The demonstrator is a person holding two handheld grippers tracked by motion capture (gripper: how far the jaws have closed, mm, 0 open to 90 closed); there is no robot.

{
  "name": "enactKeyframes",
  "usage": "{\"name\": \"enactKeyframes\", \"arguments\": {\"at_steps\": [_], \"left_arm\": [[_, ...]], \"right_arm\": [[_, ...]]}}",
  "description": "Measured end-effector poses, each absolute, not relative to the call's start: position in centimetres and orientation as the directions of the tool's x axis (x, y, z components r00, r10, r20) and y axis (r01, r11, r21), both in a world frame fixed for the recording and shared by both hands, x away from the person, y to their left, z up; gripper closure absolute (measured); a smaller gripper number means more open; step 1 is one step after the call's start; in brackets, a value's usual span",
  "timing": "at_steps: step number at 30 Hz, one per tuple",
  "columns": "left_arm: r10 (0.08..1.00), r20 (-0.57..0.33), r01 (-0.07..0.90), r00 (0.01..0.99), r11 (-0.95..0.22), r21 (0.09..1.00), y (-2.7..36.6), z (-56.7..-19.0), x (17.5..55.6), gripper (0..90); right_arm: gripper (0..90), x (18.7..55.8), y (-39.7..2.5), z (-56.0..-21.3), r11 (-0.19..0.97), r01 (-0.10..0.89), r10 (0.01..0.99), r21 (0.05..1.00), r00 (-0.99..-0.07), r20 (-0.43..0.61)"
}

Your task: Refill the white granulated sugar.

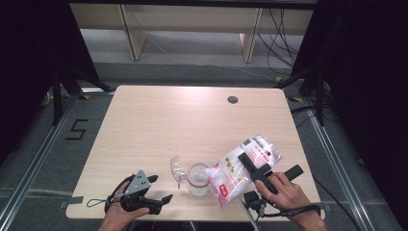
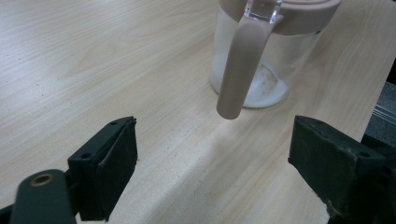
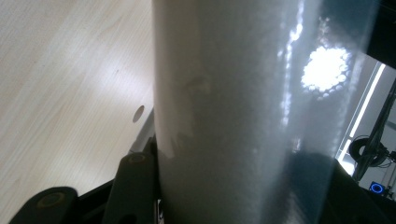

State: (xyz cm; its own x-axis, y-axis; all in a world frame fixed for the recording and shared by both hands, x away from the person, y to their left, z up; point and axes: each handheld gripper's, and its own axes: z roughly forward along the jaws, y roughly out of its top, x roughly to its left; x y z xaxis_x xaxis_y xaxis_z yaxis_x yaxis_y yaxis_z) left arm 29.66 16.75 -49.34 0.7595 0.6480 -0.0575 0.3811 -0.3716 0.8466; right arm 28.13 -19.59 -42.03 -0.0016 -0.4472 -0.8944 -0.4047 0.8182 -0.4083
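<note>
High view shows the right gripper (image 1: 255,166) clamped on a bag (image 1: 244,166) of white powder, tilted with its low end over the open jar (image 1: 198,179) near the table's (image 1: 159,120) front edge, a pose that suits pouring. A thin white layer already lies in the jar's bottom in the left gripper view. Its lid (image 1: 177,169) stands hinged back, clear of the mouth. The left gripper (image 1: 156,192) waits just beside the jar, jaws wide apart and empty, likely ready to steady it.

Jar (image 2: 266,51) top beyond frame edge
</note>
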Motion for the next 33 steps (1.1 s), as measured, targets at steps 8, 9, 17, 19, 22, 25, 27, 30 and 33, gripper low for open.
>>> {"name": "enactKeyframes", "arguments": {"at_steps": [8,9,17,19,22,25,27,30,33], "left_arm": [[0.648,-0.058,0.381,0.759,-0.37,0.847,16.75,-49.35,29.65,15.1],[0.648,-0.058,0.381,0.759,-0.37,0.847,16.75,-49.35,29.65,15.1],[0.648,-0.059,0.382,0.759,-0.371,0.846,16.75,-49.34,29.65,15.1],[0.648,-0.059,0.382,0.759,-0.371,0.847,16.75,-49.34,29.66,15.1],[0.649,-0.066,0.385,0.758,-0.362,0.849,16.72,-49.36,29.64,15.1],[0.649,-0.066,0.385,0.758,-0.362,0.849,16.71,-49.36,29.63,15.1],[0.649,-0.066,0.385,0.758,-0.362,0.849,16.71,-49.36,29.63,15.1],[0.649,-0.066,0.385,0.758,-0.363,0.849,16.72,-49.36,29.64,15.1],[0.649,-0.067,0.385,0.758,-0.362,0.849,16.71,-49.37,29.63,15.1]], "right_arm": [[56.8,28.16,-19.56,-41.82,0.804,-0.411,-0.467,-0.429,0.009,-0.884],[56.8,28.16,-19.56,-41.82,0.804,-0.411,-0.467,-0.429,0.009,-0.884],[57.3,28.1,-19.66,-42.01,0.818,-0.403,-0.448,-0.41,0.0,-0.894],[57.5,28.11,-19.63,-41.99,0.817,-0.406,-0.449,-0.411,0.0,-0.893],[57.7,28.18,-19.56,-41.86,0.801,-0.415,-0.467,-0.432,0.018,-0.884],[57.9,28.17,-19.57,-41.87,0.802,-0.414,-0.466,-0.43,0.015,-0.885],[58.0,28.15,-19.6,-41.88,0.805,-0.413,-0.463,-0.426,0.013,-0.886],[58.2,28.13,-19.57,-41.82,0.8,-0.416,-0.468,-0.433,0.018,-0.883],[58.4,28.11,-19.58,-41.79,0.804,-0.416,-0.463,-0.426,0.013,-0.886]]}}
